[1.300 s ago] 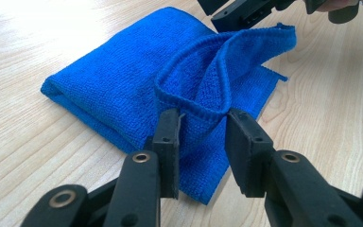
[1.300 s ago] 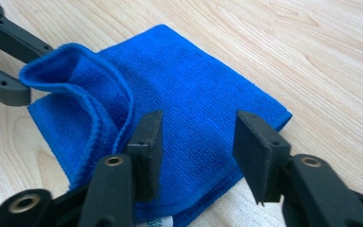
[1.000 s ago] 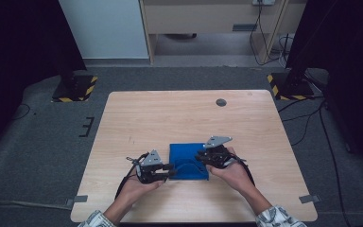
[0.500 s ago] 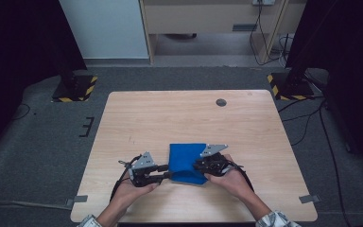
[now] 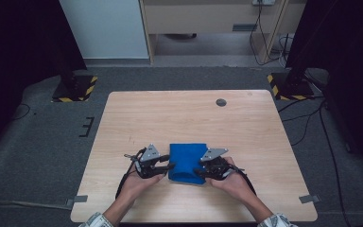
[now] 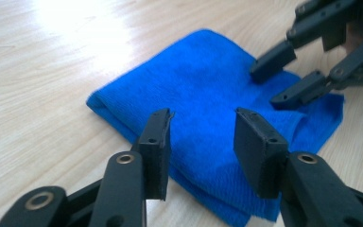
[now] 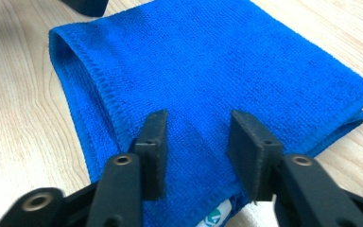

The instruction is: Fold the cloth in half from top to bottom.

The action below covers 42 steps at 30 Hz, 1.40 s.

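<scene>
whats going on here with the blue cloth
A person is working a folded blue microfiber cloth at the near edge of a wooden table, with a handheld gripper in each hand. The left gripper sits at the cloth's left side and the right gripper at its right. Both have just been opening their jaws, which now stand apart over the cloth without pinching it. The cloth lies flat, folded into a neat rectangle, so a fold looks just finished and let go.

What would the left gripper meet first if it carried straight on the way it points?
Probably the folded blue cloth under its open jaws; farther along, the right gripper.
</scene>
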{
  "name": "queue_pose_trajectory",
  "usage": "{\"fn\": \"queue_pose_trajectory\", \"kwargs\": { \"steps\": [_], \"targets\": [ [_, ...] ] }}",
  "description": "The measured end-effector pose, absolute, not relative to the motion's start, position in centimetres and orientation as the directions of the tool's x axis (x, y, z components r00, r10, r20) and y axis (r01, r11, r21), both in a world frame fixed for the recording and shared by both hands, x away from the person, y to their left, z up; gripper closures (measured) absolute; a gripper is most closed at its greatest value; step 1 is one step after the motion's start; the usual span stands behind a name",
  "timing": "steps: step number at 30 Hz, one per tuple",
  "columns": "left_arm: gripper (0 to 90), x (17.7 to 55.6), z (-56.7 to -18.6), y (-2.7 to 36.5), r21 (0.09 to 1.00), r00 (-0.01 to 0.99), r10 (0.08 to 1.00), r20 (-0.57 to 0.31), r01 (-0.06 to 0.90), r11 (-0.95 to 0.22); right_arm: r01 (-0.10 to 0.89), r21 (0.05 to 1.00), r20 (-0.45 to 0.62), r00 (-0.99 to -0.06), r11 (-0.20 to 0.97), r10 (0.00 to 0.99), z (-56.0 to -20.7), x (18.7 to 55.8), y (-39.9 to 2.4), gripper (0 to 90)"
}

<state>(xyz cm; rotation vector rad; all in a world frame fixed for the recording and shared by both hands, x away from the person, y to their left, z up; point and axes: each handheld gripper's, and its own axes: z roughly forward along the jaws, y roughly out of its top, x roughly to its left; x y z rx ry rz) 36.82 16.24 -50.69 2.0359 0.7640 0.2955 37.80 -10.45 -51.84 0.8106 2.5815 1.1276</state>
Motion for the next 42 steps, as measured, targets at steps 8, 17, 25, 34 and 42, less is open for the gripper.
{"fn": "queue_pose_trajectory", "kwargs": {
  "steps": [8, 17, 25, 34, 42],
  "targets": [
    [51.5, 36.5, -51.5, 15.9, 0.8, 0.781, 0.623, -0.049, 0.404, -0.443, 0.38, 0.727, 0.001, -0.833, 0.572, 0.553, -51.9, 37.4, -10.3, 46.5],
    [42.9, 36.1, -52.2, 15.7, 0.769, 0.778, 0.629, -0.003, 0.403, -0.495, 0.359, 0.722, -0.033, -0.836, 0.591, 0.548, -52.1, 37.1, -10.1, 36.1],
    [34.7, 35.9, -52.5, 15.4, 0.764, 0.771, 0.637, 0.002, 0.409, -0.498, 0.368, 0.722, -0.039, -0.824, 0.586, 0.565, -52.1, 37.2, -10.2, 27.1],
    [21.2, 35.9, -52.4, 15.3, 0.77, 0.754, 0.656, -0.011, 0.425, -0.476, 0.378, 0.721, -0.035, -0.817, 0.58, 0.575, -52.1, 37.4, -10.2, 17.4],
    [8.1, 36.2, -52.0, 15.3, 0.768, 0.743, 0.668, -0.036, 0.448, -0.457, 0.384, 0.732, -0.024, -0.811, 0.563, 0.584, -51.6, 37.7, -10.1, 8.5]
  ]
}}
